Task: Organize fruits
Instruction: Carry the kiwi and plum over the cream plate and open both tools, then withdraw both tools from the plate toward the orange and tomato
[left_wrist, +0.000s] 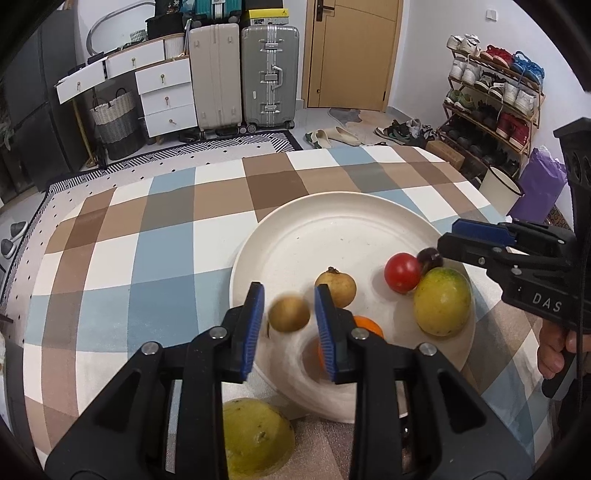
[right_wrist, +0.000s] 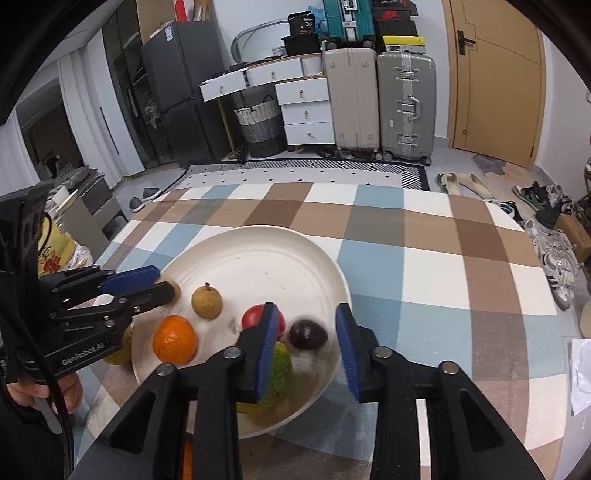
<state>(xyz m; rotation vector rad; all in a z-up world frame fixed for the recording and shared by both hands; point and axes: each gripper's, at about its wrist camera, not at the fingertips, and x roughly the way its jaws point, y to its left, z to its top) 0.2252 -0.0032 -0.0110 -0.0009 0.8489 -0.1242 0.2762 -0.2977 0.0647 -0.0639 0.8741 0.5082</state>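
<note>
The small brown fruit (left_wrist: 289, 314) sits blurred between the left gripper (left_wrist: 289, 325) jaws, which stand apart over the near-left rim of the plate (left_wrist: 332, 218); the right gripper (right_wrist: 306, 347) jaws, also apart, bracket the dark plum (right_wrist: 307, 335)

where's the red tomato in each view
Left wrist view: red tomato right of centre on the white plate, beside the right claw.
Right wrist view: red tomato low centre, partly behind the right claw's left finger.
Shared landmark: the small brown stemmed fruit left of it.
</note>
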